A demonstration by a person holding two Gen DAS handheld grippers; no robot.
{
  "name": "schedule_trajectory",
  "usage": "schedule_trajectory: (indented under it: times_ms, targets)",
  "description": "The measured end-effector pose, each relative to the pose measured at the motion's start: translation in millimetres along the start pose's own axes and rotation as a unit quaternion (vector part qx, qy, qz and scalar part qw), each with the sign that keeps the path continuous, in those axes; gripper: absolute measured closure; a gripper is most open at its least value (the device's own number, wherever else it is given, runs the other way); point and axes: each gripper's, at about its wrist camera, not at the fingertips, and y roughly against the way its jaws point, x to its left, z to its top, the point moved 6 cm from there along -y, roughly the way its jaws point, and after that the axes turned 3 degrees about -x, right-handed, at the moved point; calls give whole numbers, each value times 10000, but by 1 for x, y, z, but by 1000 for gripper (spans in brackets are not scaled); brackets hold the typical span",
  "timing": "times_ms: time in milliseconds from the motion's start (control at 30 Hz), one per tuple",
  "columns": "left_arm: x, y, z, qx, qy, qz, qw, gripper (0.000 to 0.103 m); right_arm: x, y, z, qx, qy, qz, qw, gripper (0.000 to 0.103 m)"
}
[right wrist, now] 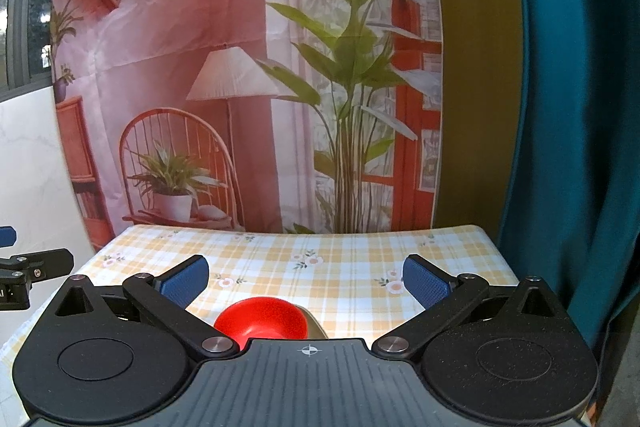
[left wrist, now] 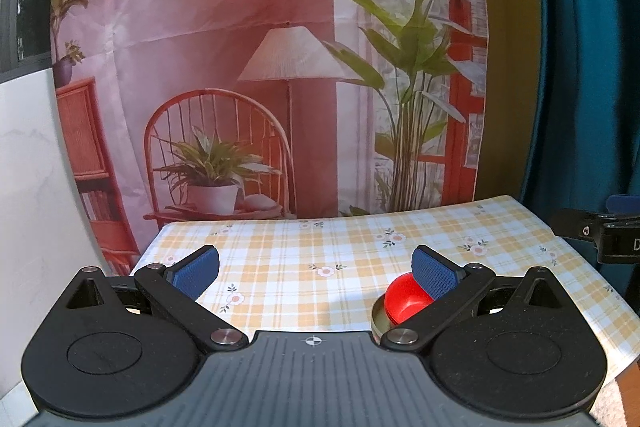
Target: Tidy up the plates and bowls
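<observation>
Red bowl (right wrist: 262,319) sitting in plate (right wrist: 316,327) at 6 o'clock: light, slippery; you are gripping nothing, take rim. Left hand-held gripper (left wrist: 316,273), right hand-held gripper (right wrist: 306,281) both gaping wide.

Lighting even and moderately bright, soft, indoor. Bright patch on the checked tablecloth (left wrist: 320,291) beside the red bowl (right wrist: 260,319); shadows faint. No harsh glare. Strong fisheye bending at the edges: the teal curtain (right wrist: 568,107) and printed backdrop (left wrist: 224,47) curve. Backdrop slightly soft; left margins of both views mildly smeared.
</observation>
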Motion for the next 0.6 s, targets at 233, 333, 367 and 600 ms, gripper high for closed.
schedule_trajectory:
  times_ms: [233,333,367,600]
  targets:
    - [1,2,0,-3,27,14,10000,0,3,0,-1,3,12,6,10000,0]
    - [1,2,0,-6,28,20,10000,0,3,1,-1,-4,4,2,10000,0]
    - [1,2,0,-11,27,23,10000,0,3,1,0,-7,9,-2,10000,0]
    - [1,3,2,-32,25,35,10000,0,4,2,2,-31,10,8,10000,0]
